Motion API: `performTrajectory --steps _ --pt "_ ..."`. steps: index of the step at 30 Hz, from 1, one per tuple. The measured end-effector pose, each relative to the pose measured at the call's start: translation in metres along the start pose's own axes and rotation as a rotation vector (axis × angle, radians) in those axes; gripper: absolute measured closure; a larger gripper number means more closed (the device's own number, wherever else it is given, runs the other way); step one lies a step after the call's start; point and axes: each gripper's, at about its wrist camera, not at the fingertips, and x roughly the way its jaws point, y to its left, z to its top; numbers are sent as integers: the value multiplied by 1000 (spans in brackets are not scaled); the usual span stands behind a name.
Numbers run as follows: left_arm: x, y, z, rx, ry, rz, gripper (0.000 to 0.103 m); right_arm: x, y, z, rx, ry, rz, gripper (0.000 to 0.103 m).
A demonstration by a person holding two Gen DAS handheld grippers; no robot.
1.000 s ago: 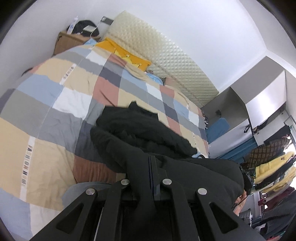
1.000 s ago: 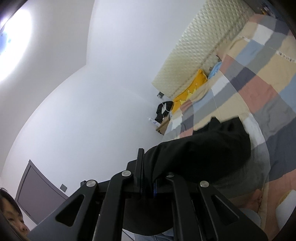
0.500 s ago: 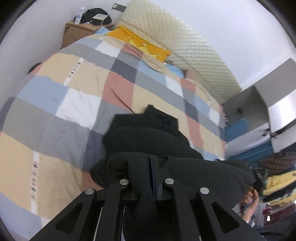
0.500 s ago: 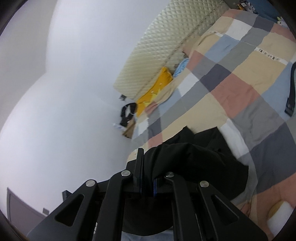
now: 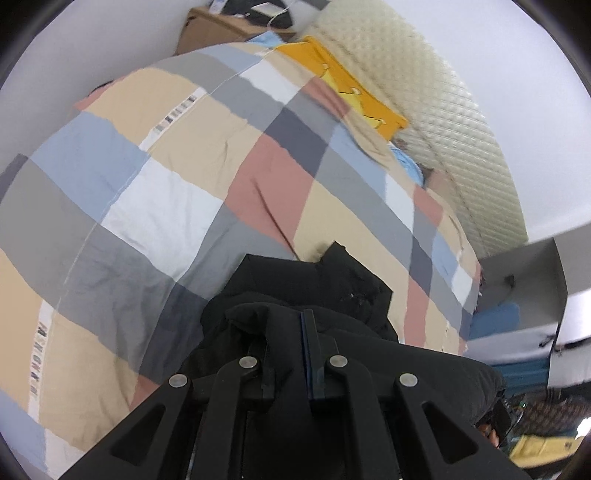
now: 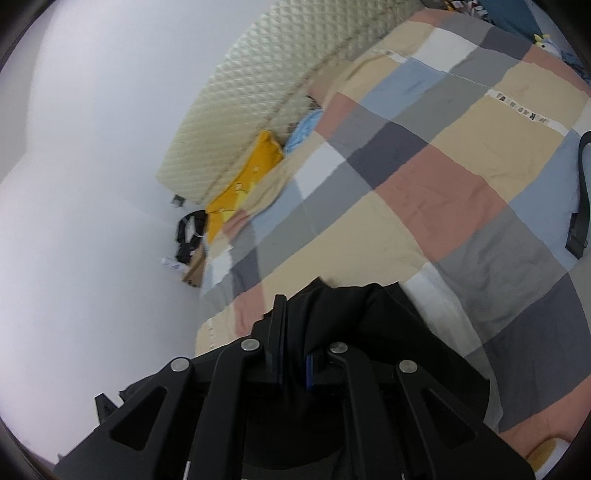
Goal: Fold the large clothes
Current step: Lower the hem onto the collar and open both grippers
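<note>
A large black garment [image 5: 325, 284] lies bunched on the near part of a bed with a checked quilt [image 5: 155, 177]. My left gripper [image 5: 291, 332] is shut on a fold of the black garment, which drapes over its fingers. In the right wrist view the black garment [image 6: 369, 317] also covers my right gripper [image 6: 293, 332], which is shut on another fold of it. Both grippers hold the cloth just above the quilt [image 6: 424, 173]. The fingertips are mostly hidden by fabric.
A quilted cream headboard [image 5: 443, 110] and a yellow pillow [image 5: 351, 85] are at the bed's far end. A wooden nightstand [image 5: 210, 26] with dark items stands in the corner. A black strap [image 6: 580, 192] lies on the quilt at right. A grey cabinet [image 5: 528, 280] and hanging clothes [image 5: 546, 443] are right.
Both grippers have tipped downward and moved toward the bed with the garment in them. The garment has come closer to the quilt, and the ceiling has left the right wrist view.
</note>
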Motion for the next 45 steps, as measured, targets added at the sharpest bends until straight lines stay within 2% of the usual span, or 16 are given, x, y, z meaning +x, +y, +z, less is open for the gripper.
performTrajectory --steps 4,7,13,17,21,28,32,37,39,43,45 --pt "23 -2 11 -30 -37 1 93 33 -10 9 7 7 -69 95" --pt "44 -8 15 -8 -48 40 93 60 -25 15 25 25 -124 95" --pt "103 -1 35 -5 2 76 93 112 -50 19 8 51 -191 95" --pt "150 21 47 -87 63 11 93 140 -56 15 -74 46 -243 95" --pt "183 37 54 -140 92 -53 92 164 -76 16 -38 53 -218 95" --pt "211 39 53 -140 108 -77 92 184 -88 10 -51 59 -235 95" --pt "209 41 52 -144 101 -89 92 182 -91 7 -39 57 -215 94" --pt "183 43 44 -118 83 -106 91 159 -80 6 -69 59 -184 89" --pt "167 52 39 -165 93 -154 90 146 -75 5 -76 58 -165 86" --pt "120 78 31 -272 64 -351 77 112 -68 3 -73 43 -114 79" --pt "90 87 28 -283 7 -376 69 92 -64 2 -92 33 -102 66"
